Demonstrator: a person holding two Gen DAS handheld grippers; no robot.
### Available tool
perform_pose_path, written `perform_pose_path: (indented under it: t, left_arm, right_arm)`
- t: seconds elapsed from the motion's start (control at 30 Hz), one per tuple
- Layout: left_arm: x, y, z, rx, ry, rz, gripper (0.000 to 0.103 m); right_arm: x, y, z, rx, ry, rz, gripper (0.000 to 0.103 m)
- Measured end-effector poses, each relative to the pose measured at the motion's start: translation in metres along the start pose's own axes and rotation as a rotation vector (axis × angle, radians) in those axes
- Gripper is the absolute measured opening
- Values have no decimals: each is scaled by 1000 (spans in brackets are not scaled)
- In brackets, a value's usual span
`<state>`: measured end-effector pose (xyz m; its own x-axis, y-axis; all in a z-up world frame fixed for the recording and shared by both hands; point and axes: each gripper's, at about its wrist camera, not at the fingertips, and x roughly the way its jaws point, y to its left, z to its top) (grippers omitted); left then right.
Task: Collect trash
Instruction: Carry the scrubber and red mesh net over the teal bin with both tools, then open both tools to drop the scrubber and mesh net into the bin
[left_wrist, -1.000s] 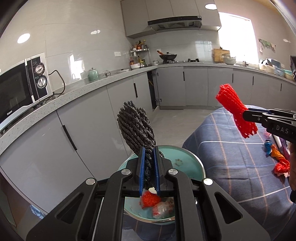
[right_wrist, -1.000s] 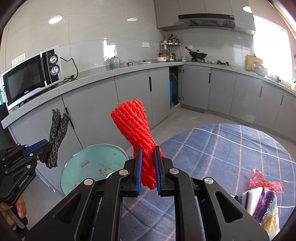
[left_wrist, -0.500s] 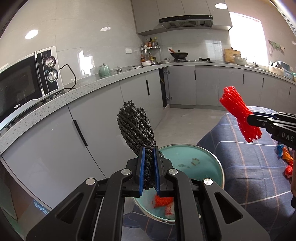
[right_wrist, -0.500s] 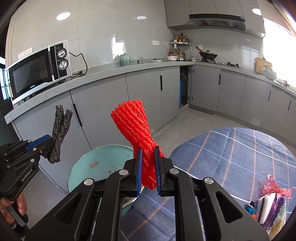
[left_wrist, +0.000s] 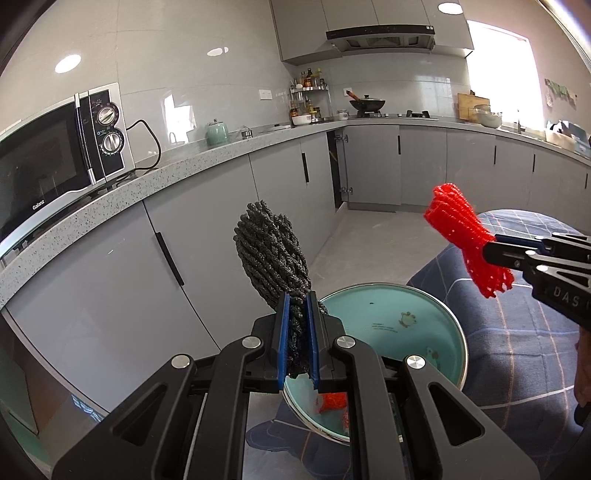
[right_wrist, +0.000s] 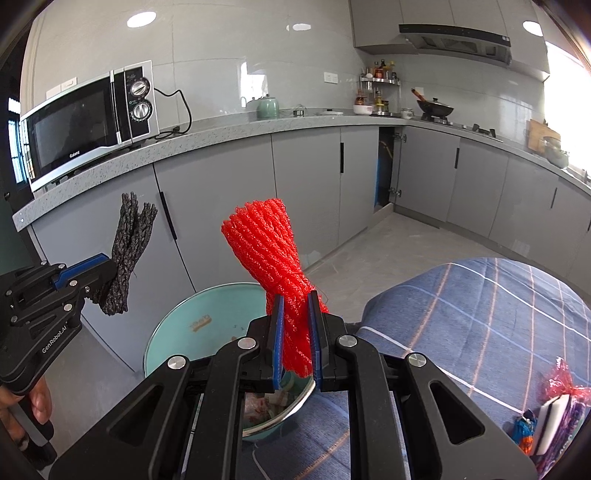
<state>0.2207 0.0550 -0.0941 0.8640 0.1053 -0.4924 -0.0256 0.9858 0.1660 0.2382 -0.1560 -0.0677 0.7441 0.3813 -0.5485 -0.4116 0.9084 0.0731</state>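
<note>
My left gripper (left_wrist: 297, 334) is shut on a bunched black foam net (left_wrist: 272, 258), which stands up out of the blue pads over the near rim of a teal bin (left_wrist: 424, 306). Red scraps (left_wrist: 332, 401) lie in the bottom of that bin. My right gripper (right_wrist: 295, 332) is shut on a bunched red foam net (right_wrist: 267, 243), held above the teal bin (right_wrist: 177, 332). Each gripper shows in the other's view: the right one (left_wrist: 491, 247) with the red net (left_wrist: 458, 225) to the right of the bin, the left one (right_wrist: 107, 269) with the black net (right_wrist: 127, 251) to the bin's left.
A table with a blue plaid cloth (right_wrist: 480, 325) lies to the right, with wrapped trash (right_wrist: 554, 410) at its near right corner. Grey cabinets (left_wrist: 207, 266) and a speckled counter with a microwave (right_wrist: 88, 122) run behind the bin. A hand (right_wrist: 26, 410) grips the left tool.
Both views have swung so the bin and table sit further right and the microwave shows more. Both grippers keep hold of their nets; the red net has drawn nearer the bin.
</note>
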Motion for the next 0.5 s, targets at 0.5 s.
perform_pose_path:
  t: [0.5]
  left_arm:
    - [6, 1, -2, -10, 16, -20, 16]
  right_arm:
    - [18, 10, -8, -23, 48, 39, 24]
